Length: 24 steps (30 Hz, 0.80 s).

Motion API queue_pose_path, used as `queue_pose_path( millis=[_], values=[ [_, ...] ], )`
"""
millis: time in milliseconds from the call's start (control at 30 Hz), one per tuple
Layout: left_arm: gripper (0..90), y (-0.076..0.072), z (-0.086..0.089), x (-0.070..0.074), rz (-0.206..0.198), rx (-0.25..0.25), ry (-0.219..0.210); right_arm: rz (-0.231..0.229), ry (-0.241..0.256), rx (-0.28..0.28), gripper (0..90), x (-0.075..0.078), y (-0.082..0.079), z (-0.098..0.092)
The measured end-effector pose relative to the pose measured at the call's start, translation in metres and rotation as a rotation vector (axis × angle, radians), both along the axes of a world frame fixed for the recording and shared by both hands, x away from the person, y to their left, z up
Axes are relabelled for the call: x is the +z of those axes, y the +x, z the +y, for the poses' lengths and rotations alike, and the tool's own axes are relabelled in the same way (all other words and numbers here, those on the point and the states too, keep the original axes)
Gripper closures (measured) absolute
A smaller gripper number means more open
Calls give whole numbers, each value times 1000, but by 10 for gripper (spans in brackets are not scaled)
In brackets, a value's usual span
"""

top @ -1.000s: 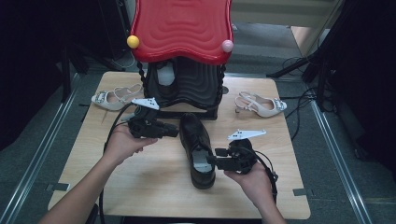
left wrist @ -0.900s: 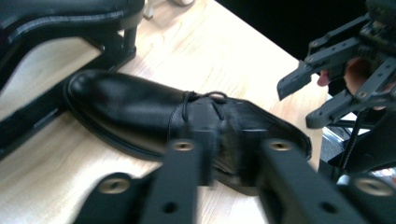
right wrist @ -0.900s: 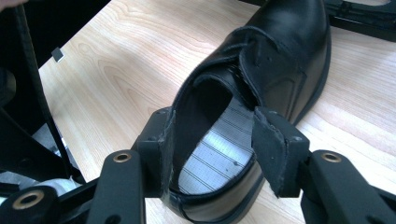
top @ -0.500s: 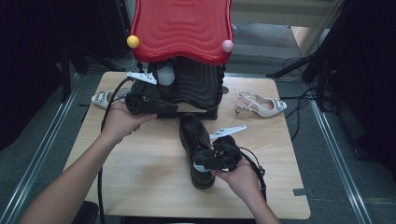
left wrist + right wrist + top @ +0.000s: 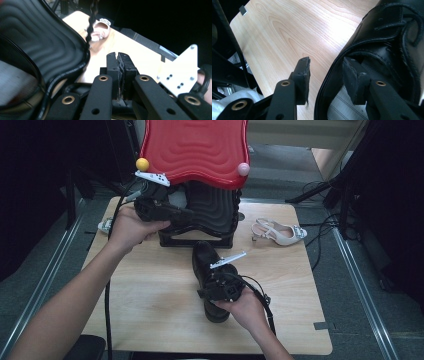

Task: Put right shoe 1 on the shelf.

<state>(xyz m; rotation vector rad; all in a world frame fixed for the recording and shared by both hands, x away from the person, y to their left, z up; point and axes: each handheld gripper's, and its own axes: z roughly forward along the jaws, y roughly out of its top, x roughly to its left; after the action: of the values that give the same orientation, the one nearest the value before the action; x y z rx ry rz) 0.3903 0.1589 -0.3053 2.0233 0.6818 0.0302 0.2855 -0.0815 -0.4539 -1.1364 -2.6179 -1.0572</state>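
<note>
A black lace-up shoe (image 5: pixel 204 257) lies on the wooden table (image 5: pixel 150 290), in front of a black shoe rack (image 5: pixel 210 207) with a red wavy top (image 5: pixel 195 147). My right gripper (image 5: pixel 212 287) sits over the shoe's opening. In the right gripper view it is open (image 5: pixel 327 75), one jaw inside the shoe (image 5: pixel 382 37) and one outside, with the collar between them. My left gripper (image 5: pixel 185 215) is held up against the rack's left front. Its jaws are pressed together on nothing (image 5: pixel 118 65), beside the rack's black wavy shelf (image 5: pixel 50 45).
One beige heeled sandal (image 5: pixel 277 231) lies at the table's right rear and also appears past the left gripper's jaws (image 5: pixel 100 28). Another sandal (image 5: pixel 105 225) peeks out behind the left hand. A yellow ball (image 5: pixel 142 164) and a pink ball (image 5: pixel 243 169) sit on the red top's corners.
The left gripper rose from the table and moved back to the rack. The right gripper moved left onto the black shoe, its jaws now straddling the collar.
</note>
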Motion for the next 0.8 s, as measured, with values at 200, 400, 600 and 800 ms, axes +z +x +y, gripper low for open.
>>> queue_pose_path(
  millis=[200, 400, 600, 800],
  values=[
    [885, 11, 1, 18, -20, 16, 3, 11, -20, 2, 623, -1, 4, 5],
    [885, 22, 0, 39, -48, 41, 8, 27, -61, -15, 619, -7, 6, 7],
    [885, 31, -1, 52, -61, 59, 18, 28, -97, -24, 620, -14, 11, 17],
    [885, 46, 1, 62, -68, 88, 23, 40, -141, -33, 652, -24, 16, 28]
  ],
)
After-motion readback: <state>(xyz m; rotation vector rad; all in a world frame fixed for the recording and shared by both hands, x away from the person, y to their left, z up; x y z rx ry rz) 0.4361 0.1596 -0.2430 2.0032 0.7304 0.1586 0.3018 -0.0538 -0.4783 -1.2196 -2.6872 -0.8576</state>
